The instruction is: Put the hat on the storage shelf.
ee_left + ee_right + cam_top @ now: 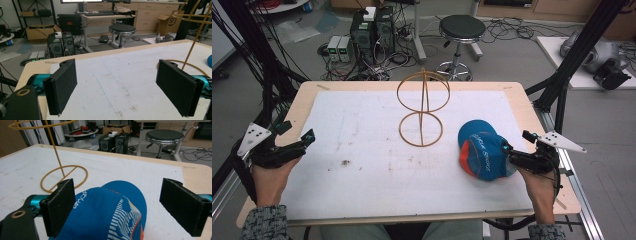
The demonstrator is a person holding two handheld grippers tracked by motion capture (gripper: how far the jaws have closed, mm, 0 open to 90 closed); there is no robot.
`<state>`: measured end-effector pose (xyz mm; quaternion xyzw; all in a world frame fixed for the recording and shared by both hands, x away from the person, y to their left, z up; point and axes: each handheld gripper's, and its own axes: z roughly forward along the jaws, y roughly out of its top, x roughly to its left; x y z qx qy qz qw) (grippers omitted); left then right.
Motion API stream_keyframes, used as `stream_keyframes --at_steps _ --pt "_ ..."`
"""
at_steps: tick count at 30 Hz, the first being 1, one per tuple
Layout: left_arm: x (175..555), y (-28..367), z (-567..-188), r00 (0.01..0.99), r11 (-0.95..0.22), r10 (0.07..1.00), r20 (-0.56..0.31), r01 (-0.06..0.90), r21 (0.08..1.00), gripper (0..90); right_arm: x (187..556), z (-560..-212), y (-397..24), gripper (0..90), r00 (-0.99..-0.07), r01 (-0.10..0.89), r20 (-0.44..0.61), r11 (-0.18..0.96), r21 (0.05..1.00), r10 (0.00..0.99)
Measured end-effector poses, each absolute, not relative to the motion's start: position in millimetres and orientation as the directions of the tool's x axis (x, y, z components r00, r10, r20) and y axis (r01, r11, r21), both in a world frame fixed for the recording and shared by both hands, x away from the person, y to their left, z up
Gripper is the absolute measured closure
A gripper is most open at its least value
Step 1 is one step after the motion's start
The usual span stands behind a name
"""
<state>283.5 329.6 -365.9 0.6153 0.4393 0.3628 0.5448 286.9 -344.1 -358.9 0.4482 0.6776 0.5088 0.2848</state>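
Observation:
A blue cap (482,150) with orange and white trim lies on the white mat (362,155) at the right front. A yellow wire stand (422,107) with a ring base, a pole and a ring top rises at the mat's middle back. My right gripper (517,144) is at the cap's right side, open, with the cap (107,212) between its wide jaws; its left pad is close to the fabric, and whether it touches I cannot tell. The stand's pole (57,153) is beyond, to the left. My left gripper (297,132) rests at the table's left edge, open with nothing between its jaws (116,67).
The wooden table (307,95) ends just past the mat. Behind it on the floor are a black stool (461,30), computer towers (372,30) and cables. Black frame posts (572,60) stand at both sides of the table.

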Motion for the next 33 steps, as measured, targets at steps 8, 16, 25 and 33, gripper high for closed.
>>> stream_keyframes --at_steps 8,16,25,33 --pt "283.2 329.7 -365.5 0.352 -0.024 0.935 -0.028 0.144 0.989 17.3 290.7 -370.0 -335.7 22.2 -0.453 0.35 0.042 0.134 0.927 0.89" --pt "283.6 329.1 -365.9 0.356 -0.02 0.934 -0.033 0.144 0.989 17.3 294.6 -381.4 -333.3 33.9 -0.458 0.39 0.026 0.174 0.904 0.889" --pt "284.0 327.6 -366.1 0.36 -0.025 0.932 -0.03 0.146 0.989 17.5 295.4 -385.2 -330.1 52.8 -0.439 0.422 0.017 0.189 0.887 0.898" --pt "283.5 327.1 -365.0 0.364 -0.024 0.931 -0.03 0.142 0.99 17.5 295.9 -384.5 -324.8 71.6 -0.396 0.43 0.003 0.183 0.884 0.918"
